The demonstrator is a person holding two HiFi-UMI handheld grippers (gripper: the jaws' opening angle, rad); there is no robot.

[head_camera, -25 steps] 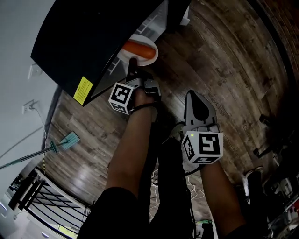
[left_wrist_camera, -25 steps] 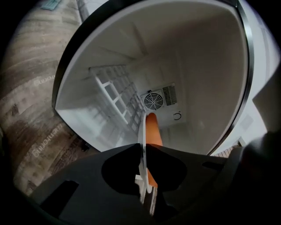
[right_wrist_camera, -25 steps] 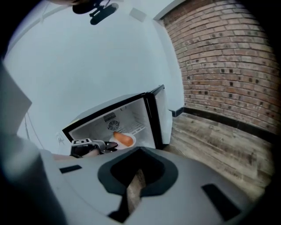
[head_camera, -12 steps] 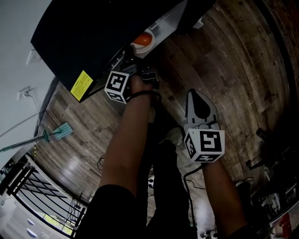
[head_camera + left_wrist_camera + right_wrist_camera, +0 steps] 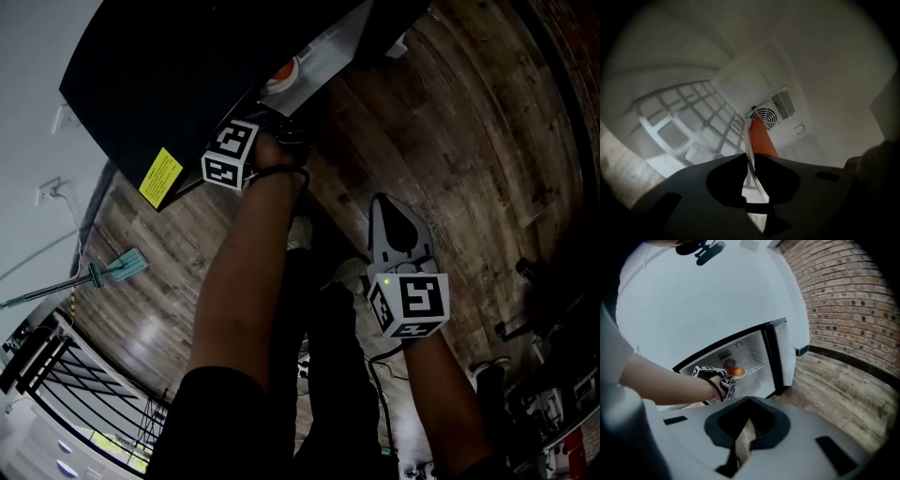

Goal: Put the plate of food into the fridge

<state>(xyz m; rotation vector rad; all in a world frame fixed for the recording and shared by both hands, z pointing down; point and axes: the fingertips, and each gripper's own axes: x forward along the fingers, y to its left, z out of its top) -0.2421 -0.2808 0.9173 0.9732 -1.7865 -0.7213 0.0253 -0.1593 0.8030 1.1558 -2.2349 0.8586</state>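
A white plate (image 5: 751,157) carrying an orange piece of food (image 5: 761,138) is pinched by its rim in my left gripper (image 5: 749,164), which is shut on it. The plate (image 5: 281,75) is inside the open black fridge (image 5: 178,66), above the wire shelf (image 5: 684,122) and in front of the round fan vent (image 5: 766,115). In the right gripper view, the left gripper (image 5: 723,376) reaches into the white fridge interior (image 5: 750,350) with the plate (image 5: 736,371). My right gripper (image 5: 387,199) hangs lower over the wooden floor, shut, with nothing in it (image 5: 743,441).
The fridge door (image 5: 787,352) stands open to the right of the opening. A brick wall (image 5: 853,301) runs on the right. A mop (image 5: 117,270) lies on the floor at the left, a black railing (image 5: 56,394) beyond it, cables (image 5: 384,375) by my feet.
My left gripper has carried the plate deeper into the fridge, so the fridge's top now hides most of it. The right gripper has barely moved.
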